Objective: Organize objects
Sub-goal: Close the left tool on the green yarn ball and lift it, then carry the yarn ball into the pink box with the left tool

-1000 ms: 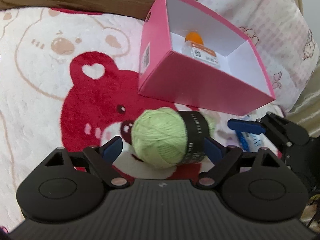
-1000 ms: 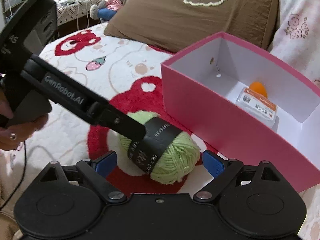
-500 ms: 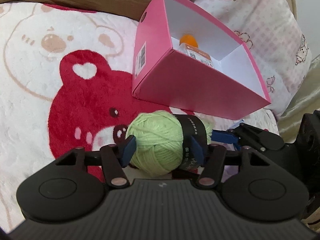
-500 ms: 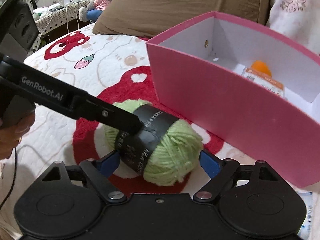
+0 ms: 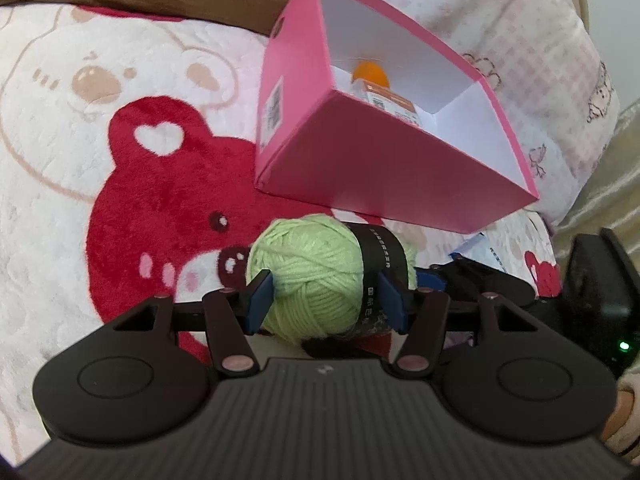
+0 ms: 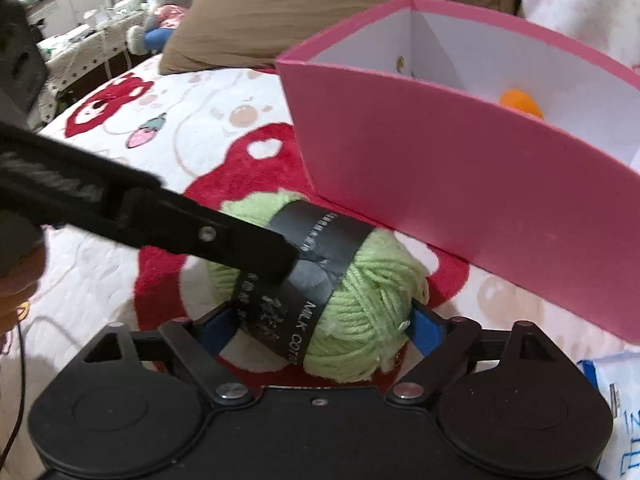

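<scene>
A light green yarn ball [image 5: 312,276] with a black label band lies on the bear blanket, just in front of the pink box [image 5: 360,160]. My left gripper [image 5: 326,300] is shut on it, blue pads pressed into both sides. In the right wrist view a left finger [image 6: 168,220] crosses over the yarn ball [image 6: 360,292]. My right gripper [image 6: 320,330] straddles the ball lengthwise; its jaws are opening, the pads right at the yarn's ends. The pink box [image 6: 460,184] holds an orange-capped bottle [image 6: 520,102].
A plush blanket [image 5: 160,200] with red bears covers the bed. A brown pillow [image 6: 320,12] and a pink floral pillow [image 5: 520,20] lie behind the box. A white and blue packet [image 6: 616,400] lies at the right. A person's hand [image 5: 624,420] holds the right gripper.
My left jaws have closed from wide open onto the yarn ball. My right gripper has sunk lower, so that the ball now sits between its pads.
</scene>
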Motion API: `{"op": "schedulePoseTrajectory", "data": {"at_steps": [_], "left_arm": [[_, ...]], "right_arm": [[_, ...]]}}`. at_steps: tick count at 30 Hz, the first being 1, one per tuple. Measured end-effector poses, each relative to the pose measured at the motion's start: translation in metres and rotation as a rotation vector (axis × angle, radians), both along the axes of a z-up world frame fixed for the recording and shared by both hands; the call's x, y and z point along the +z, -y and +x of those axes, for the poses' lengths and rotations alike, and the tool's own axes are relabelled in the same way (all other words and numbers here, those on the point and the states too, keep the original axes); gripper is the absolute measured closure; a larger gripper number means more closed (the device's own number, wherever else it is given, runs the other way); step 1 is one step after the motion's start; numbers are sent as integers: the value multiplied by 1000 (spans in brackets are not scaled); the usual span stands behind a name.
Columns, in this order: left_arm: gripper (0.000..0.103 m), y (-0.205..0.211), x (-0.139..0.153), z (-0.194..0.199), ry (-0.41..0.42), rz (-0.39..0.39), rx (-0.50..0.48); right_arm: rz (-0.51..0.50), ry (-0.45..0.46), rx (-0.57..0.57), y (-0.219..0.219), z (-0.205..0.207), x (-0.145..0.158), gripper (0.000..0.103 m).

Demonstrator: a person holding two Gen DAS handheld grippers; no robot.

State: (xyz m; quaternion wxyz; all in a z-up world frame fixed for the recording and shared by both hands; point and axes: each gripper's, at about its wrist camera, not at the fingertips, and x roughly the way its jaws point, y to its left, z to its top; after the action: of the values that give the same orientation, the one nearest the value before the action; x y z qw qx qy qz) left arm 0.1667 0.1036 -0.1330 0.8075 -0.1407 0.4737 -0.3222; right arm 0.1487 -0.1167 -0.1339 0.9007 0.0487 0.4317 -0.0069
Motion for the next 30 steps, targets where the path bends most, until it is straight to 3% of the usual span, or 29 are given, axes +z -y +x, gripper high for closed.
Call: {"op": "schedulePoseTrajectory", "data": {"at_steps": [6,11,19,30], "left_arm": [[45,7,4,-5,23,35,-17],[43,12,8,-9,9,60,-27],[43,17,20,-17,-45,60,-37],[42,34,53,-44,-43,62,-45]], "right_arm": [[44,7,-34,0,-6,1,9],[135,24,-46,5,-8,9,9],[185,14,-44,5,-15,20,9],[130,29,-2,11,-51,53,11]]}}
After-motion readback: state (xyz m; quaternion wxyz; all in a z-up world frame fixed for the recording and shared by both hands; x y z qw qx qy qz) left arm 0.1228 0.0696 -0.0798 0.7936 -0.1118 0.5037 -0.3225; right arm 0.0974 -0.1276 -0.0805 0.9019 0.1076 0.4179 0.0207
